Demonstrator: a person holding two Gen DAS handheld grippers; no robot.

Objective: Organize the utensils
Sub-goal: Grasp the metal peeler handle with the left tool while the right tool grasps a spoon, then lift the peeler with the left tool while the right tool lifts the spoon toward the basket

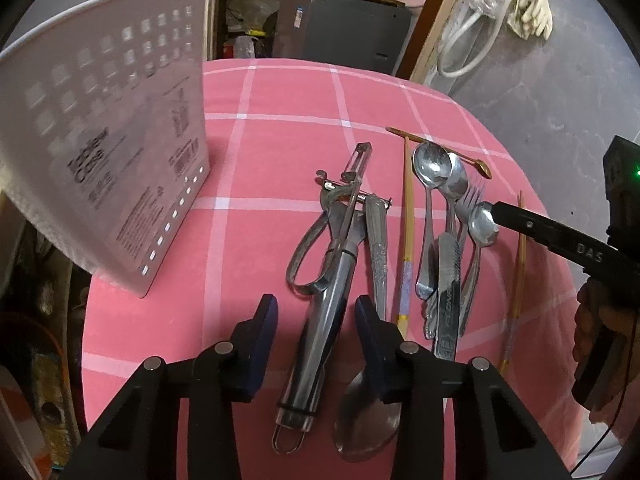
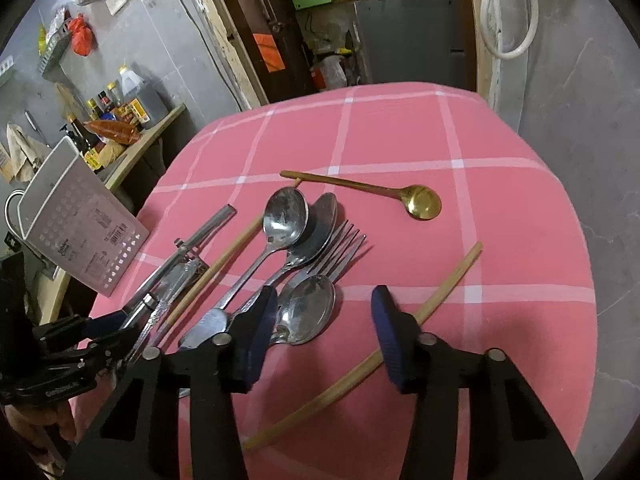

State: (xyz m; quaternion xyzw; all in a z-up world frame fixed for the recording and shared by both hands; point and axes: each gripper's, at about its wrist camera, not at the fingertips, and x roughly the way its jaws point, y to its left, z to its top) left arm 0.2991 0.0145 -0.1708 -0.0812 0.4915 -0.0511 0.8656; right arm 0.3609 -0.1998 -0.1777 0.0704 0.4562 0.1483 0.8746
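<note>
My left fingers [image 1: 276, 344] stand partly open, one blue pad on each side of the long metal peeler [image 1: 320, 320], and they do not press on it. My right fingers [image 2: 256, 340] are partly open too. The small spoon [image 2: 308, 308] lies just by the left pad, and the pads are not squeezing it. A bamboo chopstick [image 2: 440, 284] runs under the right pad.

All the things lie on the counter, which has a pink checked cloth [image 1: 280, 128] over it. In the left view I see the peeler lying over a metal opener with a loop [image 1: 308, 248]. Beside them is a patterned handle [image 1: 378, 248], then a second chopstick [image 1: 408, 232]. Next come two big spoons [image 1: 432, 168], a fork [image 2: 340, 248] and a knife [image 1: 448, 292], all in a pile. A gold spoon [image 2: 420, 202] lies farther back, apart from the pile.

The white holder with square holes [image 1: 120, 152] stands on the left side of the counter, near the peeler.
</note>
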